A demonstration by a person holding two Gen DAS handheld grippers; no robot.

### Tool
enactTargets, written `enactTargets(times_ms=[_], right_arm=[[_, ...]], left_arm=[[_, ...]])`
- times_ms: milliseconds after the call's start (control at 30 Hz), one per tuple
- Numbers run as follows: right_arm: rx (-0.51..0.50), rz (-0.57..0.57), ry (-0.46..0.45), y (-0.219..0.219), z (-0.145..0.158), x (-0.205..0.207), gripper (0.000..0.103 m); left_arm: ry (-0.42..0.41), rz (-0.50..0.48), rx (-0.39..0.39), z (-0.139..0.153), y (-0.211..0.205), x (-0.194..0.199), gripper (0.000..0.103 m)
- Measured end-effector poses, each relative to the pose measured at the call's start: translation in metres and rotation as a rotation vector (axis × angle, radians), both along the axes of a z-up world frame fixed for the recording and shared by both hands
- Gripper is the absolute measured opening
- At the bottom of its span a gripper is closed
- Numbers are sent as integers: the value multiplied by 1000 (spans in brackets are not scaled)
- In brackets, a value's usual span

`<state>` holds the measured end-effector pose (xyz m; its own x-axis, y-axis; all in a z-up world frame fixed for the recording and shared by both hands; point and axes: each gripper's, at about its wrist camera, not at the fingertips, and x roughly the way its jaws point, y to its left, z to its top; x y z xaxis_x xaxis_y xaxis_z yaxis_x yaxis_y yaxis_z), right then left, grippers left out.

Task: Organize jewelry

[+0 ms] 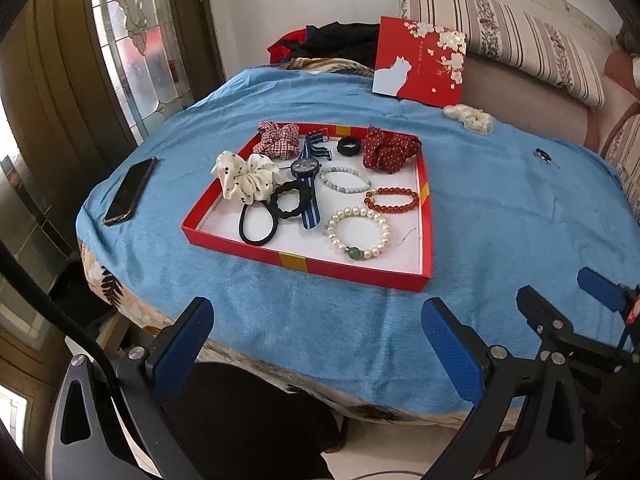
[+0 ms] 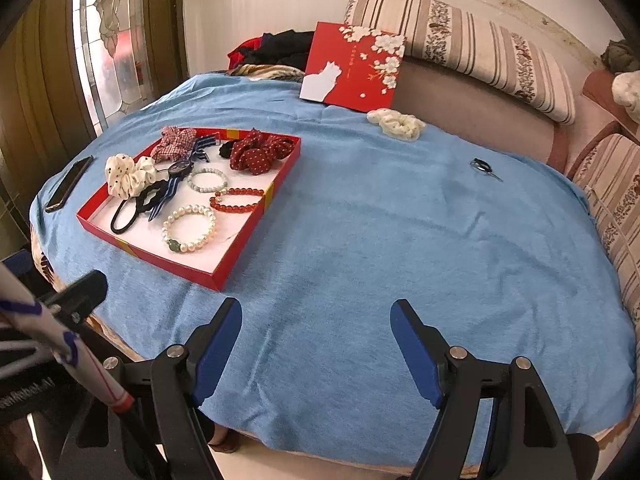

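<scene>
A shallow red box lies on the blue cloth. It holds scrunchies, black hair ties, a striped-strap watch, a pale bead bracelet, a red bead bracelet and a pearl bracelet. A cream scrunchie and a small dark clip lie loose on the cloth, outside the box. My left gripper is open and empty at the near table edge. My right gripper is open and empty, to the right of the box.
The red box lid leans against a striped cushion at the back. A phone lies left of the box. Dark clothes are piled behind the table. A glass door stands at left.
</scene>
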<state>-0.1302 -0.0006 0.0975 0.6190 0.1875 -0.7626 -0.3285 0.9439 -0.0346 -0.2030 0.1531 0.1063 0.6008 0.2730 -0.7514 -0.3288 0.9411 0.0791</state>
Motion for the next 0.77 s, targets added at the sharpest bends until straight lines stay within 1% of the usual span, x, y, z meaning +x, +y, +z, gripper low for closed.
enactTargets(times_ms=[133, 233, 300, 500, 633, 767], right_arm=[[-12, 8, 7, 12, 0, 9, 81], [-31, 18, 2, 23, -1, 14, 81], [-41, 23, 2, 30, -2, 18, 81], [-56, 33, 9, 47, -7, 29, 81], [-57, 42, 23, 55, -11, 32, 81], [-51, 49, 34, 55, -16, 34, 81]], left_arm=[[18, -12, -12, -8, 10, 7, 103], [24, -9, -35, -13, 21, 11, 103], [26, -2, -51, -15, 30, 14, 103], [30, 27, -58, -19, 54, 21, 103], [30, 44, -41, -18, 62, 25, 103], [31, 40, -20, -15, 61, 28, 103]])
